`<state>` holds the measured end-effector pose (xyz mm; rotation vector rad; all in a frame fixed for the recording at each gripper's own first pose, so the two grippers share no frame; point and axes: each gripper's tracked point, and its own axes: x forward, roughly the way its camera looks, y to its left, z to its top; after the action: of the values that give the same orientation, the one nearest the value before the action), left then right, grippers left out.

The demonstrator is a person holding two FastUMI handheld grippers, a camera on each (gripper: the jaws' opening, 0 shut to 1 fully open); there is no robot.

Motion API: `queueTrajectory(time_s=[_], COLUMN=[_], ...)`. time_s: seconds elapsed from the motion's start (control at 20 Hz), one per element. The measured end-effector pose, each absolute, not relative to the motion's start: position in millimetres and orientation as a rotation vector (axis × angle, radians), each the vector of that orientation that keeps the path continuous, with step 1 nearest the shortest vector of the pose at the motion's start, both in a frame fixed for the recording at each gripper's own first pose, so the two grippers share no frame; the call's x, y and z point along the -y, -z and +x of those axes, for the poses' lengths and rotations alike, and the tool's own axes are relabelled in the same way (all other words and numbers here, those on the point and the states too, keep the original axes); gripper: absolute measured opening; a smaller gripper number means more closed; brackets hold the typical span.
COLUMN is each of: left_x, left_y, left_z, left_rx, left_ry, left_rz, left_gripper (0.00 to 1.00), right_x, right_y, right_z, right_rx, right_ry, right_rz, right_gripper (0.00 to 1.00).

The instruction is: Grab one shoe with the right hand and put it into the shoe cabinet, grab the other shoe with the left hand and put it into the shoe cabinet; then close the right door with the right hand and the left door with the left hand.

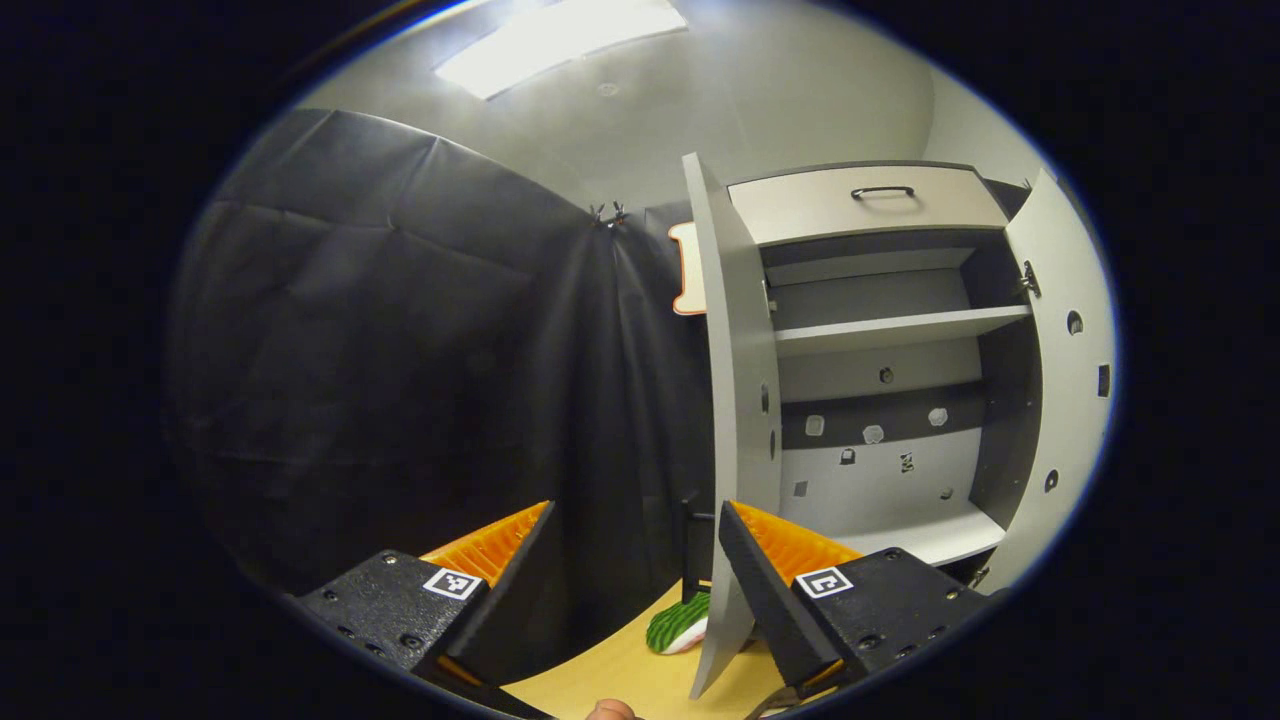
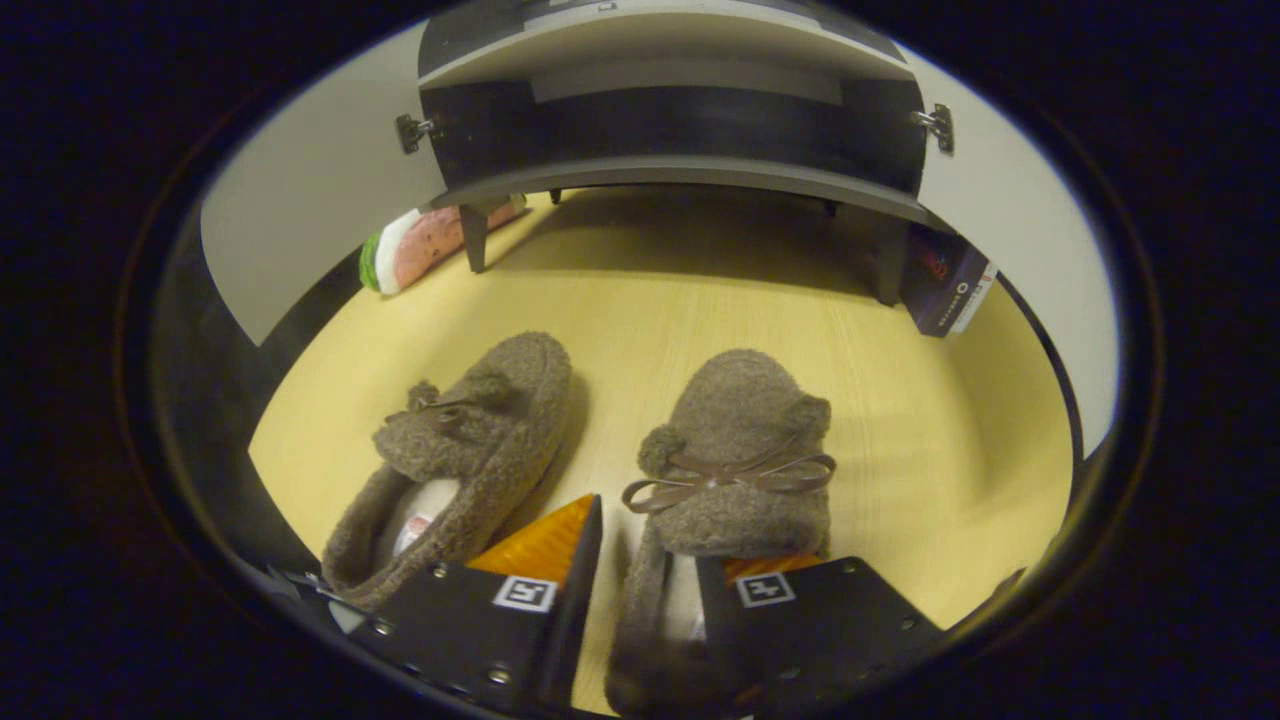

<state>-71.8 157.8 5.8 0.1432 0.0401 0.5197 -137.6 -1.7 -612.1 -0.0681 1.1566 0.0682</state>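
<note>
Two brown fuzzy slippers lie side by side on the yellow wooden floor, toes toward the shoe cabinet. My right gripper is open and straddles the left side wall of the right slipper: one finger is outside it, the other inside its opening. A thin strip of floor shows beside the outer finger. The left slipper lies free. In the left gripper view, my left gripper is open and empty in the air, facing the cabinet, whose left door and right door stand open.
A watermelon-slice toy lies on the floor by the cabinet's left leg, also near the left door's foot. A dark box stands by the right leg. A shut drawer tops the cabinet. Black cloth walls the left side.
</note>
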Motion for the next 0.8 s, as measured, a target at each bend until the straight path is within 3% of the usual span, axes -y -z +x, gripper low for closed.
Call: queueTrajectory(time_s=[0.1, 0.3, 0.35, 0.8], left_x=[-160, -160, -160, -157], left_y=[-5, -4, -4, -6], left_z=[-73, -75, -74, -72], left_rx=[-0.038, -0.034, -0.032, -0.009], left_ry=[-0.532, -0.532, -0.526, -0.466], left_rz=[0.127, 0.112, 0.110, 0.079], left_gripper=[0.96, 0.96, 0.97, 0.98], right_x=[1, 3, 4, 8], right_y=[615, 629, 612, 521], right_z=[-137, -134, -131, -89], right_rx=[-1.172, -1.146, -1.149, -0.976], right_ry=[-0.053, -0.036, -0.027, -0.006], right_rz=[-0.064, -0.071, -0.075, 0.036], right_gripper=[0.16, 0.16, 0.01, 0.01])
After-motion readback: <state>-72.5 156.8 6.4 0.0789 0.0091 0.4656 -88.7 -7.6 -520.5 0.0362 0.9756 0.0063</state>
